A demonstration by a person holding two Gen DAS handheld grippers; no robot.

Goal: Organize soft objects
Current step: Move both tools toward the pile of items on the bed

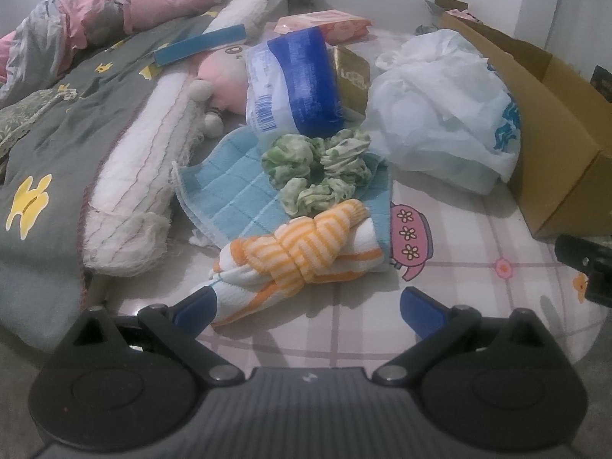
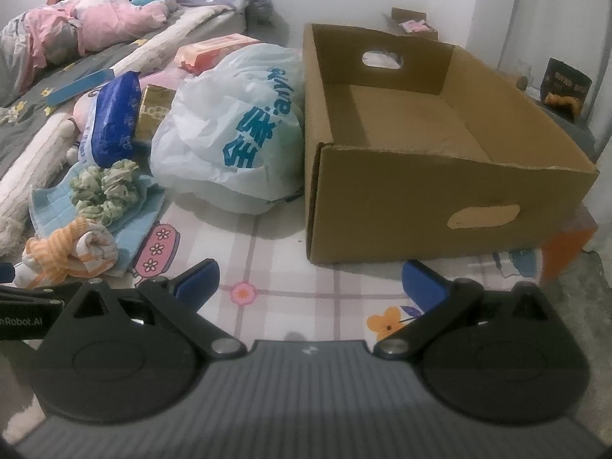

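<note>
Both grippers are spread wide and empty: the left gripper [image 1: 308,308] approaches the knotted orange-striped cloth [image 1: 302,254] near the bed's front edge; the right gripper [image 2: 311,281] faces the empty cardboard box [image 2: 420,176]. Next, probably, pinching that knot.

Left wrist view: set low over the near edge of the bed sheet [image 1: 478,267], facing along the bed toward its far end. Close on the orange-striped cloth bundle [image 1: 302,252], which lies just ahead of the left gripper [image 1: 308,308], its blue fingers spread wide. The cardboard box [image 1: 554,122] is cut by the right frame edge.

Right wrist view: same low height, same near edge, set further right. Right gripper [image 2: 310,283], likewise spread, faces the cardboard box [image 2: 420,199], seen whole and near.

Shared ground: striped bundle [image 2: 69,252], green scrunchies [image 2: 105,191], white plastic bag [image 2: 229,134], blue packet [image 2: 114,114], box, checked sheet [image 2: 344,294].
</note>
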